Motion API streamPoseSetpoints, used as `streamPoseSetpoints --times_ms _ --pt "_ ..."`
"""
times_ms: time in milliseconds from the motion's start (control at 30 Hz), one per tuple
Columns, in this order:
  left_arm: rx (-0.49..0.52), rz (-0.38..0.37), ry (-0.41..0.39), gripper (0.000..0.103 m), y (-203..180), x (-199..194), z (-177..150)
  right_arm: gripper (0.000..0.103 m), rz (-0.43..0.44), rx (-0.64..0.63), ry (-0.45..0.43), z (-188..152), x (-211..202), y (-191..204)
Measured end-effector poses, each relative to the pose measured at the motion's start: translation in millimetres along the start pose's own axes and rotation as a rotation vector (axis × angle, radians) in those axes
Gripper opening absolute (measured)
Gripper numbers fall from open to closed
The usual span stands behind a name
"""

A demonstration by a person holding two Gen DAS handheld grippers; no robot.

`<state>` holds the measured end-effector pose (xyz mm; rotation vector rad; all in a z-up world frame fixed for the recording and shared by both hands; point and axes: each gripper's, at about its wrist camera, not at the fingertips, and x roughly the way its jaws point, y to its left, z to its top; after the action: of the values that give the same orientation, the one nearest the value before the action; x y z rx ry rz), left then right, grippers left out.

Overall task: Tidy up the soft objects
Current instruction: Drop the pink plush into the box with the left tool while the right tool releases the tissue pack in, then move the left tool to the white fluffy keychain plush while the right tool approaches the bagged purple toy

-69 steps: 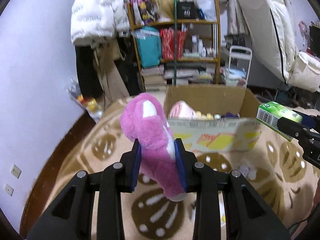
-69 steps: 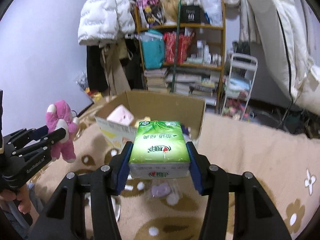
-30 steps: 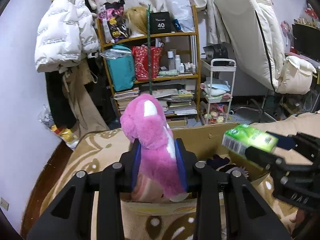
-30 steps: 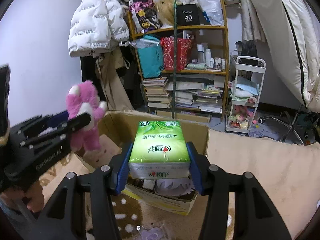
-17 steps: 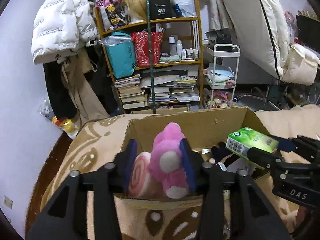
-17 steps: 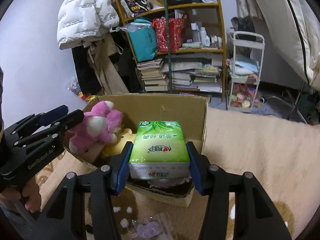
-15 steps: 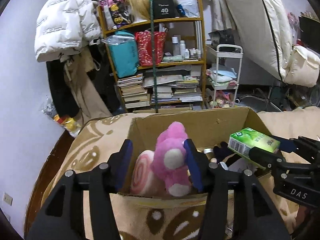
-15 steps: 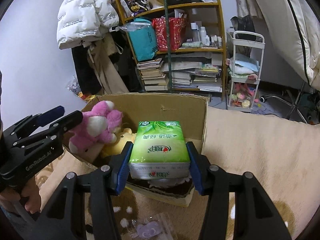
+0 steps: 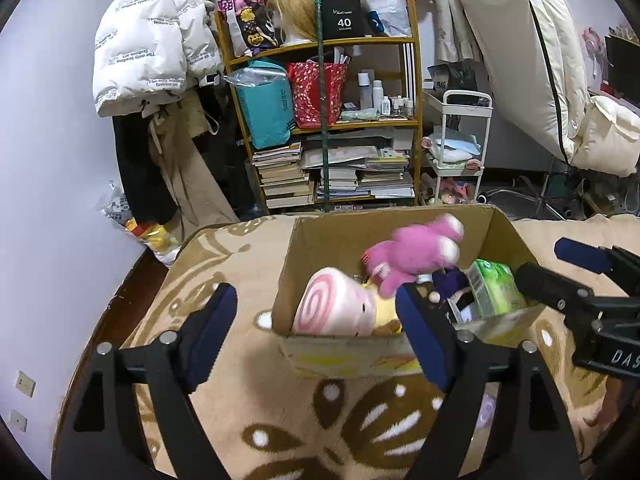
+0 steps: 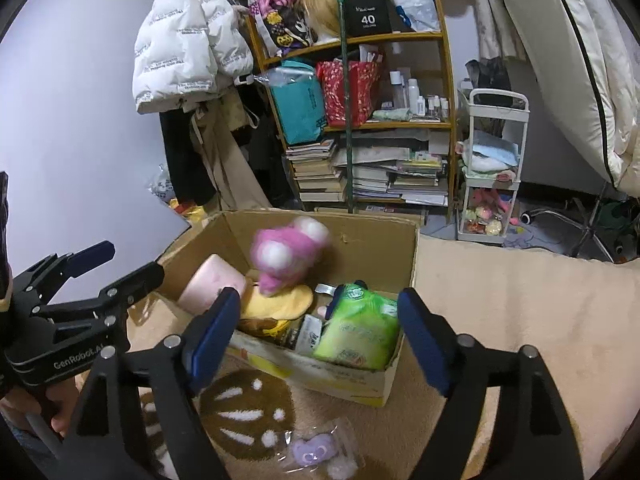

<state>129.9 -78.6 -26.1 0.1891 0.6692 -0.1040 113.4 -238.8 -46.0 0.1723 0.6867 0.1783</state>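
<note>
An open cardboard box [image 9: 312,240] [image 10: 404,356] stands on a beige patterned blanket. A pink plush bear [image 9: 416,254] [image 10: 286,254], blurred, is loose inside the box above the other toys. A green tissue pack [image 9: 494,288] [image 10: 358,328] lies in the box's right corner. A pink swirl cushion [image 9: 332,308] [image 10: 210,284] and a yellow plush [image 10: 280,302] lie in the box too. My left gripper [image 9: 316,338] is open and empty in front of the box. My right gripper [image 10: 320,336] is open and empty just above the box's near edge.
A small bagged purple item [image 10: 316,452] lies on the blanket [image 9: 304,420] in front of the box. Behind the box stand a cluttered wooden shelf [image 9: 332,128], a white trolley [image 10: 492,168], hanging coats [image 9: 148,56] and a propped mattress [image 9: 520,52].
Both grippers have opened. The pink bear has left the left gripper and is tumbling into the box. The tissue pack has left the right gripper and now lies in the box.
</note>
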Motion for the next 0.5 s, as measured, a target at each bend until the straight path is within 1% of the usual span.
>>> streamPoseSetpoints --times_ms 33,100,200,267,300,367,500 --pt "-0.006 0.001 0.007 0.082 2 -3 -1 0.086 0.005 -0.001 -0.001 0 -3 1" --pt "-0.026 0.003 0.019 0.082 7 -9 -5 0.093 0.008 -0.008 -0.007 -1 -11 4" --pt "-0.050 0.006 0.035 0.082 14 -19 -12 0.096 0.016 -0.018 -0.019 -3 -22 8" --pt "-0.066 0.003 0.040 0.084 18 -26 -16 0.097 0.016 -0.029 -0.015 -5 -30 12" --pt "-0.077 0.001 0.042 0.087 20 -31 -19 0.097 0.017 -0.034 -0.012 -6 -32 14" --pt "-0.088 0.005 0.037 0.092 22 -39 -22 0.097 0.021 -0.044 -0.005 -8 -38 17" --pt "-0.071 0.013 0.023 0.092 22 -58 -27 0.097 0.017 -0.059 -0.025 -15 -53 25"
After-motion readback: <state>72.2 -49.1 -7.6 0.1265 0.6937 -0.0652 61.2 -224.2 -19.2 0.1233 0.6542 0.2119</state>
